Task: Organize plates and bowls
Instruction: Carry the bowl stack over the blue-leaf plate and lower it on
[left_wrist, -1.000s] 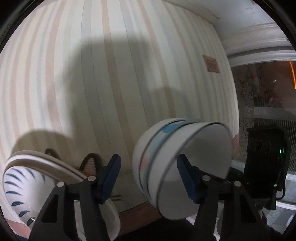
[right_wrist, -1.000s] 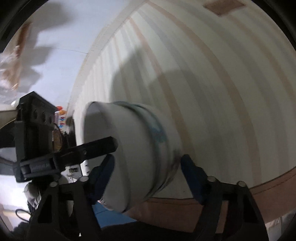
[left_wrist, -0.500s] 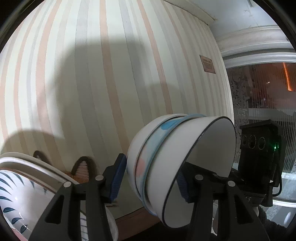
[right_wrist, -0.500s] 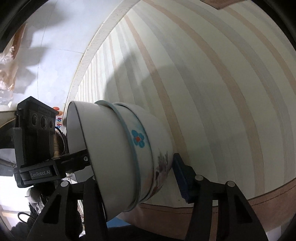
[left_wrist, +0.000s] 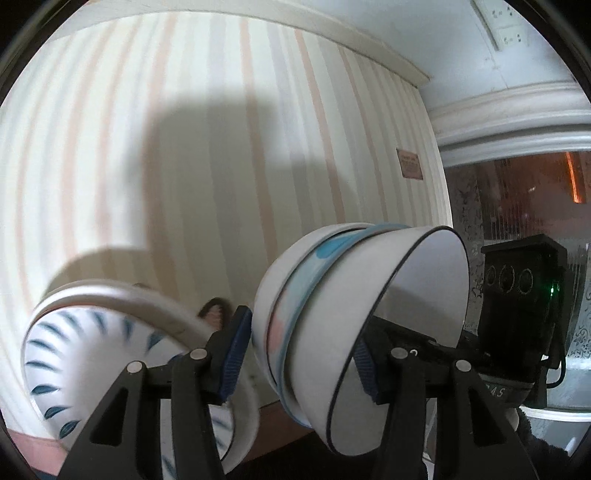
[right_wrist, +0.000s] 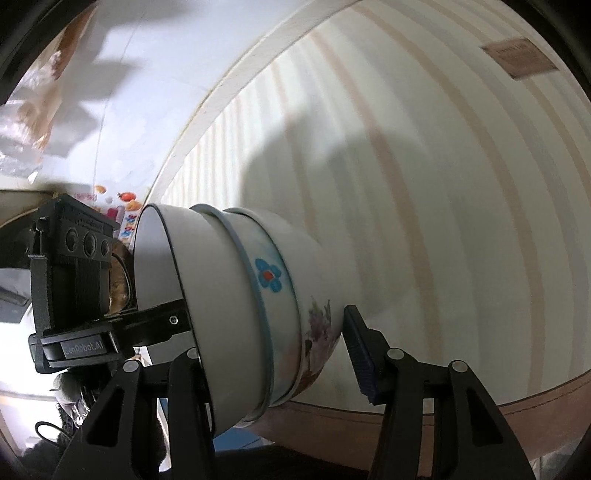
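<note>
A nested stack of three bowls is held tilted on its side in the air, mouth toward the right in the left wrist view. It also shows in the right wrist view, with a blue flower on the middle bowl. My left gripper has the stack between its blue pads, one finger reaching into the bowl's mouth. My right gripper stands around the stack's base end; its right pad stands apart from the bowl. A stack of plates with blue leaf marks lies at lower left.
A striped wall fills the background, with a brown skirting below. A window with a white frame is at the right. The right gripper's black body is beside the bowls.
Both cameras have tilted and pulled back a little; the bowl stack stays between the fingers. The blue-marked plates have come further into the left wrist view.
</note>
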